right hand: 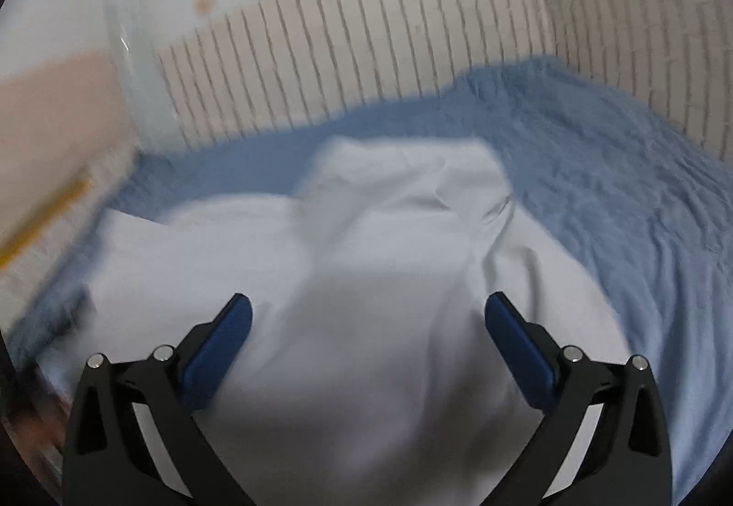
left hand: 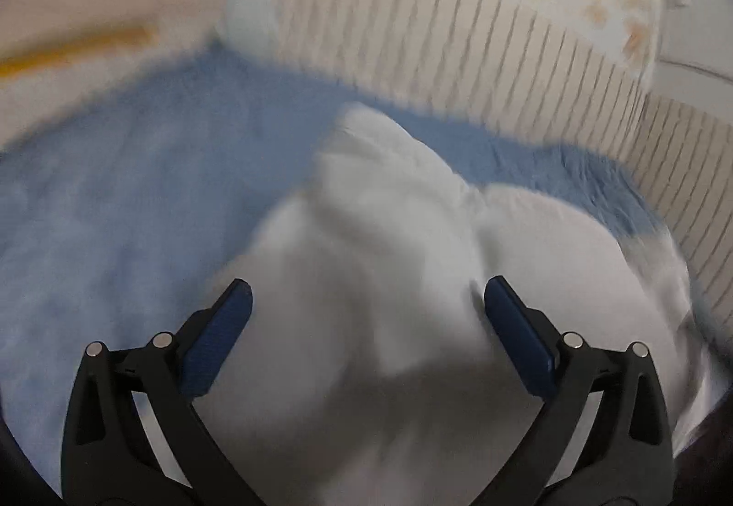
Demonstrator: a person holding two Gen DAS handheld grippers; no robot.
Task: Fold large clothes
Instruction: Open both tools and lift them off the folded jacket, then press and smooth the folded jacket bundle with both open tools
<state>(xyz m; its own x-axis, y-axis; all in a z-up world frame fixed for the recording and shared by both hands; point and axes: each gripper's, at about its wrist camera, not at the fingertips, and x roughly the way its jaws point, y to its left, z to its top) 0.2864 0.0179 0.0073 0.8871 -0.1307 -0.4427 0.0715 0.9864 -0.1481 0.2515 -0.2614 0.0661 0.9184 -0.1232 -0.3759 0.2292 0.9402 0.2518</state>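
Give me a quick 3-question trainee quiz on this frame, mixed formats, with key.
1. True or false: the left gripper is shut on the white garment.
2. Multiple choice: what does the white garment lie on? A) a wooden table B) a blue bedspread C) a tiled floor
3. Fill in: in the right wrist view, the right gripper has its jaws ____, with the garment below and between its fingers.

Key:
1. False. Its jaws stand wide apart and hold nothing.
2. B.
3. Open. The cloth is rumpled, not yet folded flat; motion blur hides whether the pads touch it.
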